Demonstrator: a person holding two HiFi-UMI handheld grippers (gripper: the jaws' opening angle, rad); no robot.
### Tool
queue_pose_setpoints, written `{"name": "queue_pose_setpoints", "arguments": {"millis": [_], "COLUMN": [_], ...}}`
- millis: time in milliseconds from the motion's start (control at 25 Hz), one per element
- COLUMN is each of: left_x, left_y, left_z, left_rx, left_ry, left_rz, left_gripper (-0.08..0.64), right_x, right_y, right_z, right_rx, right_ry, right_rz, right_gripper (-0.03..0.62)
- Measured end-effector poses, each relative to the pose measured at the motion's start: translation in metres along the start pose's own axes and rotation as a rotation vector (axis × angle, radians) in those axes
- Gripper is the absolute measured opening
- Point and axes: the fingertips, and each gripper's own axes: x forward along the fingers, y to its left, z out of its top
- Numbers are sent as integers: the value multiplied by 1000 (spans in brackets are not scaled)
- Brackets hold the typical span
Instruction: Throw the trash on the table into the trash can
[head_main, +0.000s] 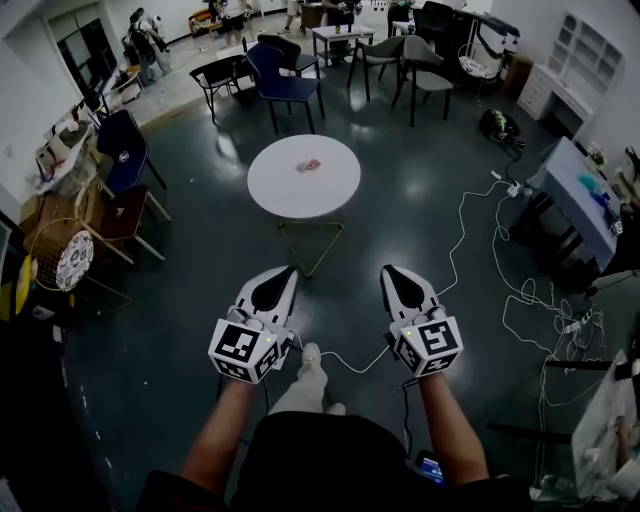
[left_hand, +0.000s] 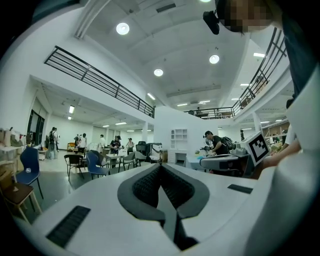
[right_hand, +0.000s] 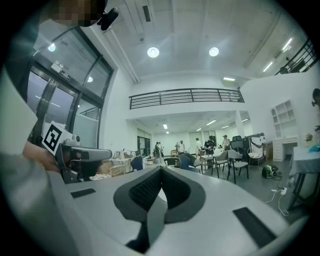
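Dark, glossy floor (head_main: 190, 250) spreads below me, and the round white worktop (head_main: 280, 192) stands well ahead. A small red piece of trash (head_main: 312, 165) lies near its middle. Both my forearms (head_main: 218, 435) reach forward side by side, held level, with a gap between them. My left claw (head_main: 288, 270) is closed with nothing between its jaws, and my right claw (head_main: 389, 271) is closed and empty too. Both point toward the worktop, well short of it. Chairs (head_main: 285, 75) stand beyond it.
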Motion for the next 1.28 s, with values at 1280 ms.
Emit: {"name": "queue_pose_setpoints", "arguments": {"millis": [1280], "left_x": [199], "left_y": [338], "left_z": [-2], "left_rx": [-106], "left_ry": [13], "left_rz": [24], "left_gripper": [11], "right_x": [389], "right_y": [-57], "right_z": [21], "right_rx": [-27], "right_ry": [76], "right_rz": [31], "right_gripper": [17]}}
